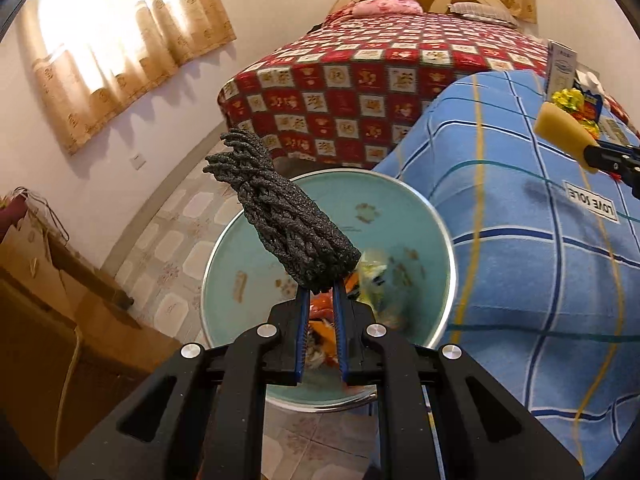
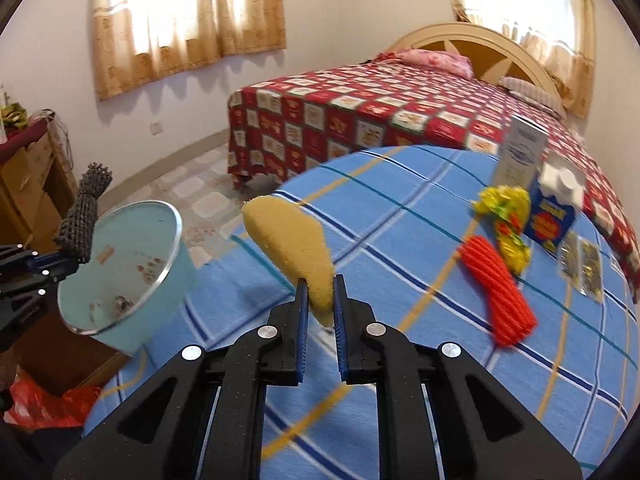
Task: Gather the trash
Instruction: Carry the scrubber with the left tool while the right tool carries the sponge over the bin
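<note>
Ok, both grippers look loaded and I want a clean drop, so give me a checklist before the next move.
1. Left gripper shut on the dark foam net: ok.
2. Net above the open bin: ok.
3. Right gripper shut on the yellow sponge: ok.
4. Sponge above the bin: not ok, it is over the blue blanket.
5. Room left in the bin: ok.
6. Table trash all collected: not ok, the red foam net remains.

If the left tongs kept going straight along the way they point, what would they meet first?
Most likely the inside of the light blue bin: the left tongs, shut on the dark foam net, aim into its open mouth, at the trash already inside. Depth is unclear.
</note>
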Action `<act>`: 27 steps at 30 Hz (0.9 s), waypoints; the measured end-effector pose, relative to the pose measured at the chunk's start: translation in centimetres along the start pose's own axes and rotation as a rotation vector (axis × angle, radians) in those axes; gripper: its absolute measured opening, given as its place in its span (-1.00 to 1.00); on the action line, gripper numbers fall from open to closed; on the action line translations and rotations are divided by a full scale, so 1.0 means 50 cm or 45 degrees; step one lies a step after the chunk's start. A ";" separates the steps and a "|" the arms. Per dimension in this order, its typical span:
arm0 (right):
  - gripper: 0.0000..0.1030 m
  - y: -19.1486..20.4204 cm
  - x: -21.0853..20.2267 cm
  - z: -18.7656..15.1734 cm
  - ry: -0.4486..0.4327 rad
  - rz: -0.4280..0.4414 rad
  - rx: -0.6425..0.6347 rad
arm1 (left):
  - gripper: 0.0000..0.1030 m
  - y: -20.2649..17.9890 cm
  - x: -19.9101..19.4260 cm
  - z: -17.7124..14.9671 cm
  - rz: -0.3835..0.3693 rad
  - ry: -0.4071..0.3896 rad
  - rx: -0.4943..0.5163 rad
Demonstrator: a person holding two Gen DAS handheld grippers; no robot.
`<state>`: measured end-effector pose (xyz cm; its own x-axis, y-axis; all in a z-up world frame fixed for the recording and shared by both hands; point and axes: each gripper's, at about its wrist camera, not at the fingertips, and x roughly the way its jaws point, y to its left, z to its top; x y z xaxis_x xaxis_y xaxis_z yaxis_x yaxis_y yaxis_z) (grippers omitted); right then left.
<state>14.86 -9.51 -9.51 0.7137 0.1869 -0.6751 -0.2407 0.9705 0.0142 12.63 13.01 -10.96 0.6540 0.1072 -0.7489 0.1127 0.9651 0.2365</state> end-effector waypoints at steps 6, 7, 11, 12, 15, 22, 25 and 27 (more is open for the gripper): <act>-0.76 0.062 0.024 0.023 0.005 0.036 -0.062 | -0.78 0.021 0.003 -0.011 0.021 0.010 -0.007; -0.76 0.068 0.024 0.024 0.005 0.040 -0.067 | -0.78 0.028 0.005 -0.012 0.026 0.013 -0.012; -0.76 0.103 0.033 0.034 0.002 0.065 -0.101 | -0.78 0.046 0.012 -0.017 0.042 0.026 -0.032; -0.76 0.109 0.035 0.033 0.001 0.069 -0.105 | -0.78 0.050 0.012 -0.018 0.045 0.028 -0.036; -0.76 0.133 0.041 0.040 -0.001 0.083 -0.131 | -0.78 0.064 0.014 -0.021 0.054 0.034 -0.045; -0.76 0.168 0.057 0.051 0.006 0.103 -0.164 | -0.77 0.081 0.017 -0.028 0.070 0.040 -0.043; -0.76 0.180 0.061 0.053 0.009 0.110 -0.179 | -0.77 0.091 0.017 -0.031 0.077 0.041 -0.050; -0.76 0.189 0.067 0.057 0.012 0.116 -0.190 | -0.77 0.096 0.017 -0.032 0.081 0.042 -0.055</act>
<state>16.86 0.73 -9.56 0.6786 0.2708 -0.6828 -0.3993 0.9162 -0.0335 12.52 18.13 -11.47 0.6335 0.1762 -0.7534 0.0386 0.9653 0.2581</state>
